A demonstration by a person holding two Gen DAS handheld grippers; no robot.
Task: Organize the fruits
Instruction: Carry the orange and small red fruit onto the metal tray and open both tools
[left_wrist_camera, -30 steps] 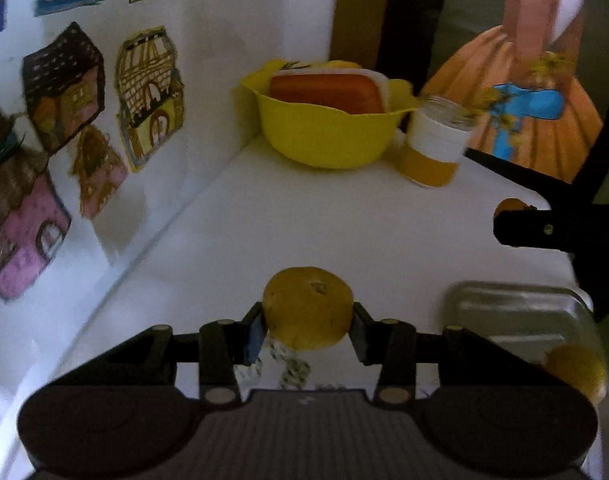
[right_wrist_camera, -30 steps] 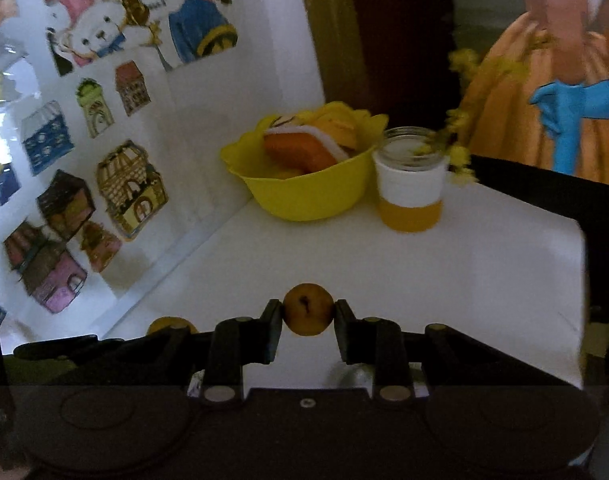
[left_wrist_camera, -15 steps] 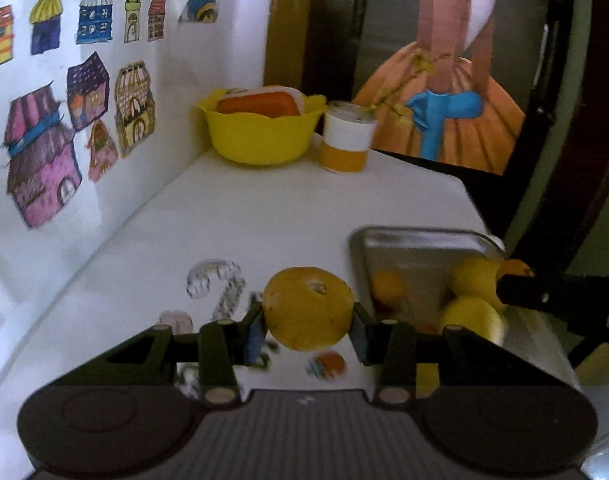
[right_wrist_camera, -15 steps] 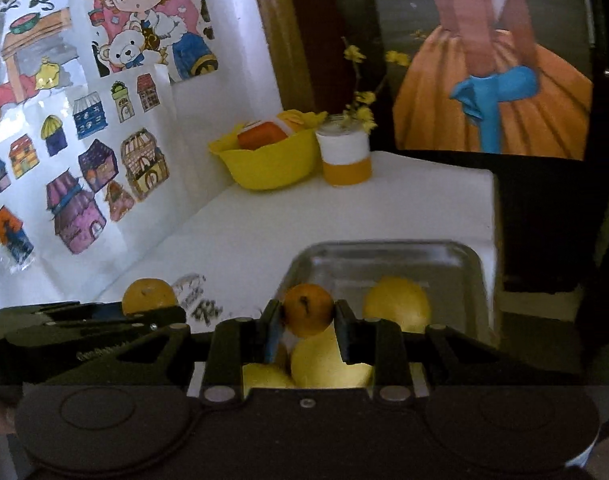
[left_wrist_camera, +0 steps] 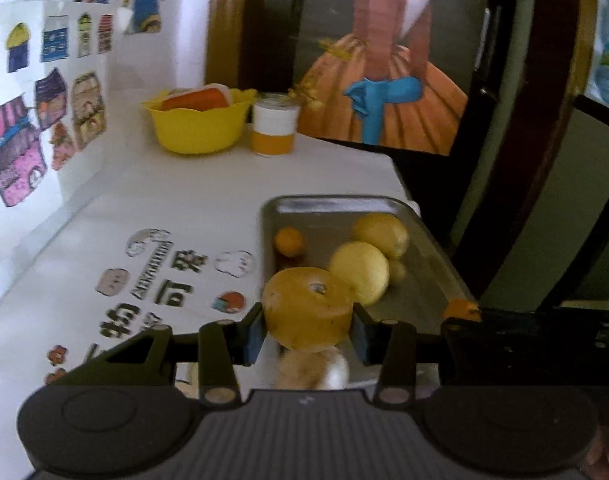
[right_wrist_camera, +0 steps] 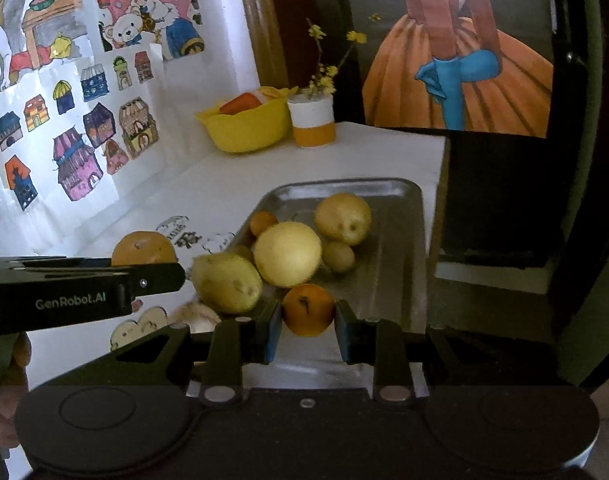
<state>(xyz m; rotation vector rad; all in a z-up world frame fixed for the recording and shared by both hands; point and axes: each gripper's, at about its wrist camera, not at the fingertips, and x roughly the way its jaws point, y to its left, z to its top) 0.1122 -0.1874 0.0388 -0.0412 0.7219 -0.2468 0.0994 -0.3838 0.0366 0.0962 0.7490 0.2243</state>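
Hovering now over the metal tray (right_wrist_camera: 400, 280) rather than bare tabletop: left gripper (left_wrist_camera: 307, 334) clamped on a large orange (left_wrist_camera: 307, 314) above the tray's near-left rim, right gripper (right_wrist_camera: 307, 330) clamped on a small tangerine (right_wrist_camera: 308, 315). Likely next: release among the fruits already lying there.

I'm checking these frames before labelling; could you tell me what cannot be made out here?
- Left wrist view: the pale fruit under the held orange is blurred and half hidden.
- Right wrist view: the metal tray's near edge sits behind the right gripper.
- Both views: the yellow bowl's contents are too small.
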